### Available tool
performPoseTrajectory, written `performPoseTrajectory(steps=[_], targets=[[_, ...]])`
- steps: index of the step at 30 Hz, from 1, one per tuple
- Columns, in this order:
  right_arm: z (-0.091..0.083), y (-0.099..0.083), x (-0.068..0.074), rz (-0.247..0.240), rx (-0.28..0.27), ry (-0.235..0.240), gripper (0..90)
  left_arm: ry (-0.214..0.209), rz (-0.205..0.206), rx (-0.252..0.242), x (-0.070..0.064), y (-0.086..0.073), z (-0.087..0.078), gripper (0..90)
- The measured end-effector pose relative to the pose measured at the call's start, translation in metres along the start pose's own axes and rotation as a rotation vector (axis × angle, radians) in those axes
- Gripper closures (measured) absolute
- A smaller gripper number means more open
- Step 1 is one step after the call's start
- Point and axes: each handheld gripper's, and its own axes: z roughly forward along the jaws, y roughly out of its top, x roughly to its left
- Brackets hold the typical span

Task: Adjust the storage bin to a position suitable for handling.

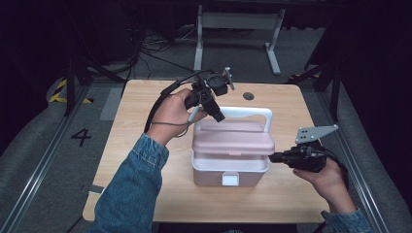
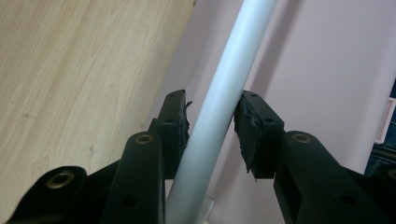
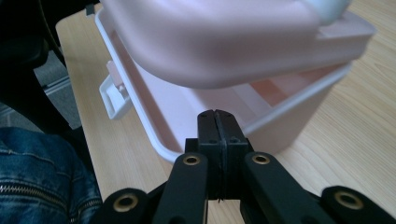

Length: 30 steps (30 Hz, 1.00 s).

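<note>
A pink box (image 1: 230, 171) sits near the middle of the wooden table (image 1: 141, 104) in the high view, its long axis running left to right across the frame and its white latch (image 1: 230, 179) facing the bottom edge. Bare wood shows on all 4 sides of it, widest toward the left and upper edges of the table; the strip toward the bottom edge is narrower. A small dark round hole (image 1: 248, 96) lies in the tabletop above the box.

The lid (image 1: 233, 138) is raised off the base and tilted, and the right gripper view shows a gap between lid (image 3: 219, 42) and base rim (image 3: 140, 112). The white handle (image 1: 248, 113) stands above the lid, its bar also running left to right.

The left gripper (image 1: 217, 114), in the upper middle of the frame, has its 2 jaws part open around the handle's left leg (image 2: 219, 102), both pads against it. The right gripper (image 1: 273, 157), at the right of the frame, points at the box's right end just under the lid's edge; its jaws are pressed together with nothing between them (image 3: 218, 140).
</note>
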Motion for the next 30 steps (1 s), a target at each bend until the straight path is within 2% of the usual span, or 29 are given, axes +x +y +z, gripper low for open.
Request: performPoseTrajectory(steps=[2,6,7,11,15,18,21,26,30], targets=[[0.004,-0.001,0.000,-0.008,-0.026,0.009,90.0,-0.001,0.000,-0.001,0.000,0.000,0.000,64.5],[0.006,-0.003,0.002,-0.037,-0.112,0.014,90.0,-0.003,0.000,-0.003,0.001,0.000,0.000,64.2],[0.006,-0.004,0.003,-0.042,-0.128,0.005,90.0,-0.003,0.001,-0.002,0.001,0.000,0.000,64.1],[0.004,-0.005,0.002,-0.040,-0.171,-0.004,90.0,0.011,-0.003,0.000,0.000,-0.001,0.001,63.2],[0.003,-0.005,0.003,-0.039,-0.178,-0.018,90.0,0.024,-0.008,-0.006,0.000,-0.002,0.001,58.7],[0.002,-0.005,0.003,-0.044,-0.183,-0.021,90.0,0.045,-0.011,-0.003,-0.001,-0.003,-0.001,48.9],[0.002,-0.005,0.003,-0.049,-0.186,-0.027,90.0,0.087,0.001,-0.009,-0.003,-0.006,-0.002,40.7],[0.001,-0.003,0.003,-0.055,-0.197,-0.035,90.0,0.124,-0.033,-0.039,-0.003,-0.019,-0.011,37.1],[0.001,-0.001,0.003,-0.059,-0.206,-0.036,90.0,0.138,-0.057,-0.064,-0.002,-0.036,-0.021,36.8]])
